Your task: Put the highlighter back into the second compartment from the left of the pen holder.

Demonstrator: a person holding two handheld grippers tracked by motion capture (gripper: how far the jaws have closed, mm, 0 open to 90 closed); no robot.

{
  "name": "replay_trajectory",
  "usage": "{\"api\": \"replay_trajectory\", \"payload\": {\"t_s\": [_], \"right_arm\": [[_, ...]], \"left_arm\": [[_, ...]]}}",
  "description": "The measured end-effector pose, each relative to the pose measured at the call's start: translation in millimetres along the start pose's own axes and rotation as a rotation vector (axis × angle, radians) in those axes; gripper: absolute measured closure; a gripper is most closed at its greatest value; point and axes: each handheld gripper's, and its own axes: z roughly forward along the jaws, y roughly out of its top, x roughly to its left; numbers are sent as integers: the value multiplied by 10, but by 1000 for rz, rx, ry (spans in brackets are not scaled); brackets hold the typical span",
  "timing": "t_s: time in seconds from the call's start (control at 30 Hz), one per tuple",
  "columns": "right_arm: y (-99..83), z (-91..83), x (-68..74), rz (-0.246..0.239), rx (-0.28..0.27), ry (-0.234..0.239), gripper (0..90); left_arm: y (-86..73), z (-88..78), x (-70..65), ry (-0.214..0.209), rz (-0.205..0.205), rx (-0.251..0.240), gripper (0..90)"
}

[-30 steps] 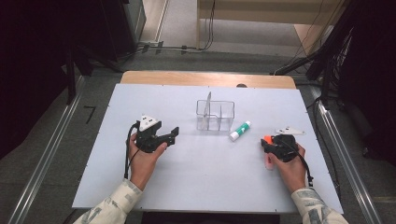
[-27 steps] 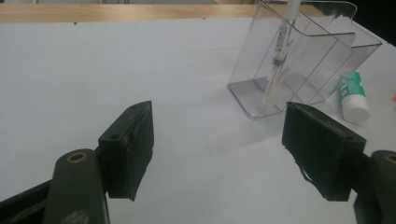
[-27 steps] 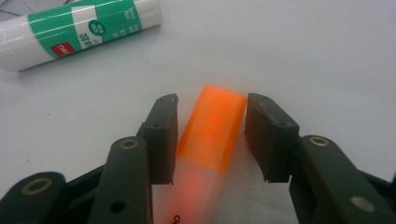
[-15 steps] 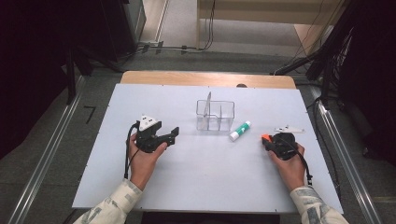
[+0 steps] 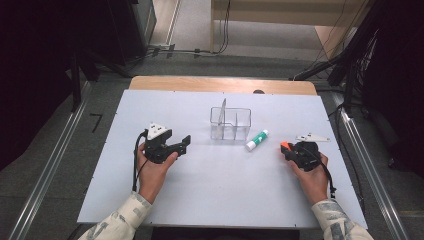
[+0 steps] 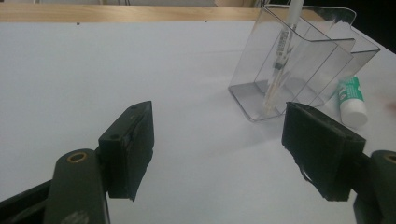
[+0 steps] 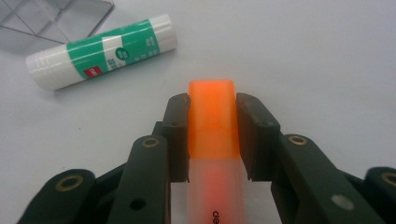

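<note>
White desk (image 5: 125, 200), wooden strip along its far edge, dark room with cables on the floor beyond.

Right tool (image 7: 212, 109): jaws closed partway, having just been closing, pads pressed to both sides of an orange highlighter (image 7: 211, 116). Orange cap points forward out of the grip; translucent barrel runs back between the jaws. In the high view this tool (image 5: 289, 148) sits low at the desk's right side, the highlighter (image 5: 285, 145) showing as an orange tip.

Left tool (image 6: 219, 149): jaws wide apart, nothing between them, resting at the desk's left (image 5: 182, 144), aimed toward the organiser.

Glue stick (image 7: 100, 49): white with green label, lying on its side just ahead of the right tool, near the organiser's right end (image 5: 257, 140).

Clear organiser (image 5: 230, 123): divided plastic holder, mid-desk; one pen (image 6: 282, 51) stands upright in its left compartment.

Handling note, judged: the step looks like lifting the highlighter for the organiser. Keep the grip square on the cap end, raise it clear of the glue stick, tip it upright over a free compartment, then release. The left tool could steady the light holder.
</note>
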Motion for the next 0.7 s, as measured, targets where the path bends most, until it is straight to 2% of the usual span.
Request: {"api": "replay_trajectory", "payload": {"t_s": [0.47, 0.7], "right_arm": [[141, -179, 39, 22, -58, 53, 651], [250, -171, 174, 0, -67, 91, 651]], "left_arm": [[-7, 4, 11, 6, -11, 5, 262], [-11, -10, 8, 10, -14, -1, 263]]}}
